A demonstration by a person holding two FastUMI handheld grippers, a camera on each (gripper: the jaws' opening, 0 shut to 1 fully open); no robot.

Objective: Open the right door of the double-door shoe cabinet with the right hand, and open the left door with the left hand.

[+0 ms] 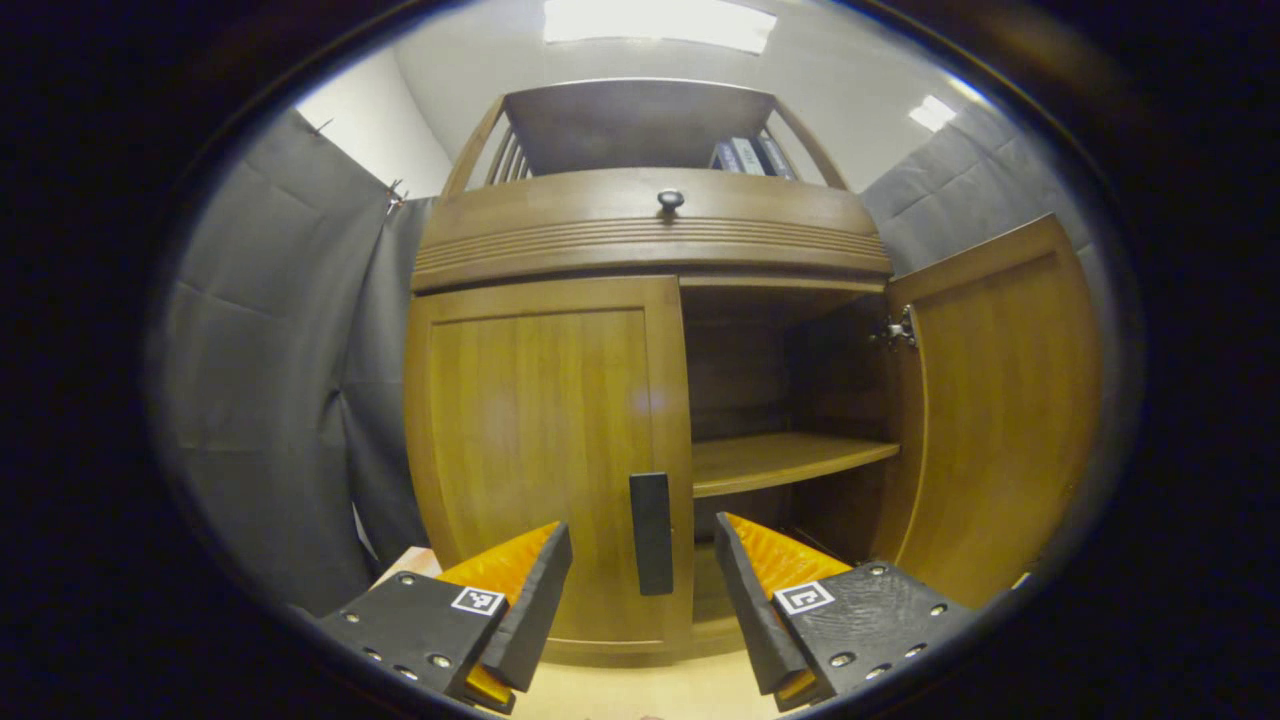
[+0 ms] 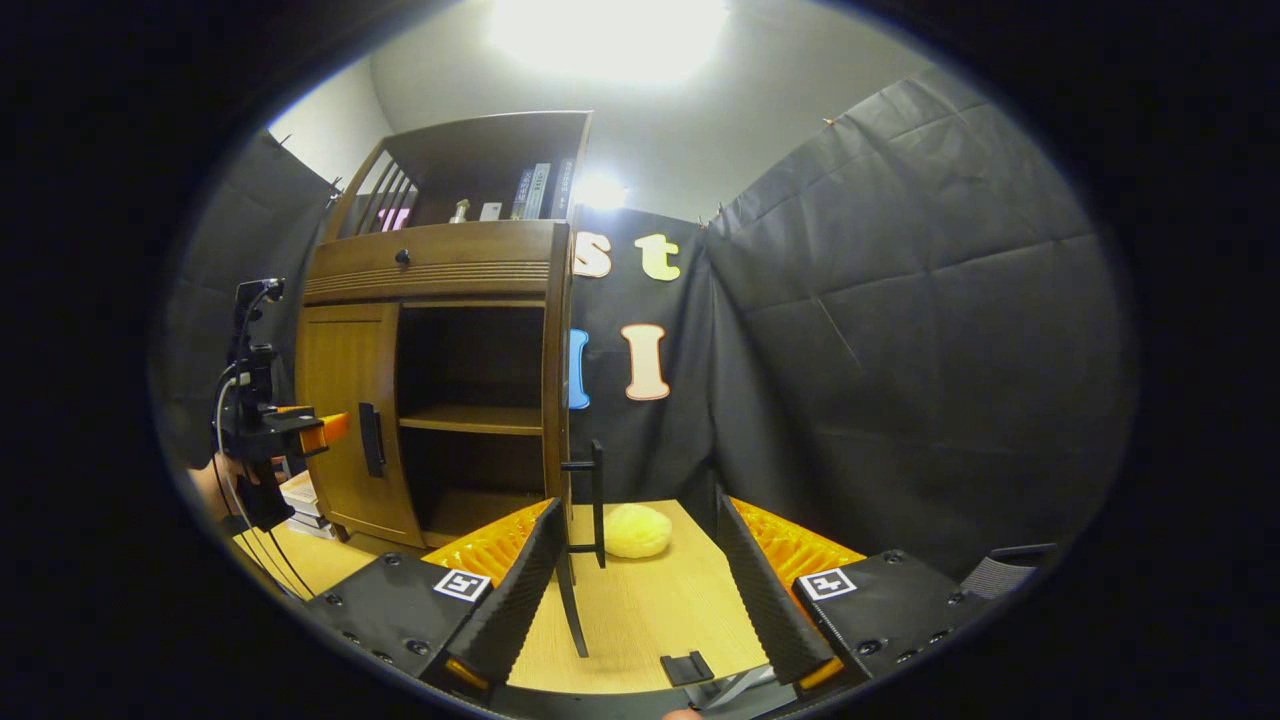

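The cabinet [image 1: 640,330] stands on the desk [image 2: 640,610] straight ahead of the left gripper [image 1: 640,590], whose jaws are spread wide with nothing between them; the black handle [image 1: 651,533] of the left door [image 1: 545,450] lies just beyond the gap, not touched. That door is shut. The right door [image 1: 1000,400] is swung wide open, showing a dark inside with one shelf [image 1: 785,460] that looks bare. In the right gripper view the right gripper [image 2: 640,590] also has its jaws wide apart and empty; the open door's edge [image 2: 560,400] stands between them farther off, its own handle [image 2: 596,500] sticking out beside it. A yellow round thing [image 2: 638,530] lies on the desk just past that door. Above the two doors runs one drawer with a round knob [image 1: 670,199], and the open top holds a few books [image 2: 540,190] and small items. The left gripper, held by a hand [image 2: 215,485], hovers near the left door's handle.
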